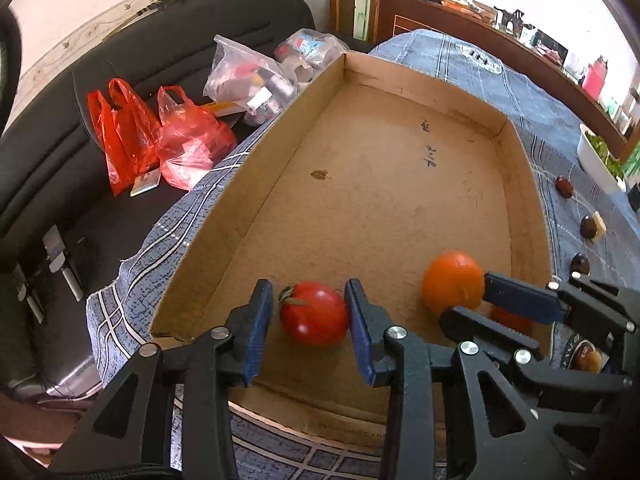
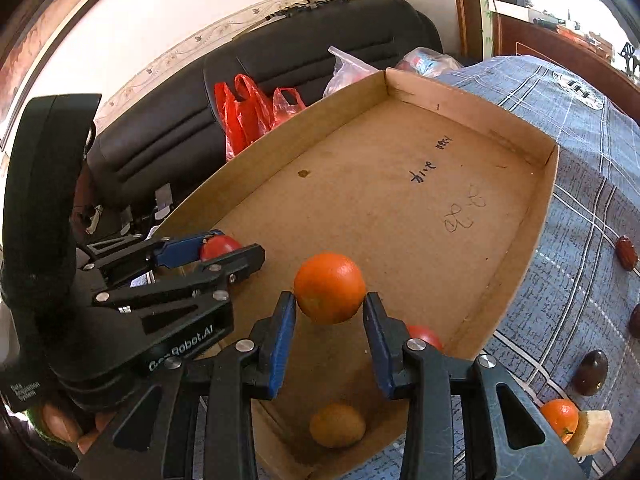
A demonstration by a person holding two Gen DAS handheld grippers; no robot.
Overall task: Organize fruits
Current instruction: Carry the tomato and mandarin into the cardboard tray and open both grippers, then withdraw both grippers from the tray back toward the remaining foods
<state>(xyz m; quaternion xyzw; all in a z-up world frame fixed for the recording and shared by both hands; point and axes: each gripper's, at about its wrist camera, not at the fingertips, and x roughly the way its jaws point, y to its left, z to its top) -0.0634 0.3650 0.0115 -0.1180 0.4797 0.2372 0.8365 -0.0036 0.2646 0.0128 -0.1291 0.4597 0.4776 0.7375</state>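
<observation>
fingers of your left gripper bracket a tomato loosely; your right gripper clamps an orange over the cardboard tray.

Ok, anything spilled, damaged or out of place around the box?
Nothing spilled or damaged. A small dark stain marks the box floor, and an orange and some dark fruits lie loose on the cloth outside it.

R gripper clamps orange above cardboard tray.
</observation>
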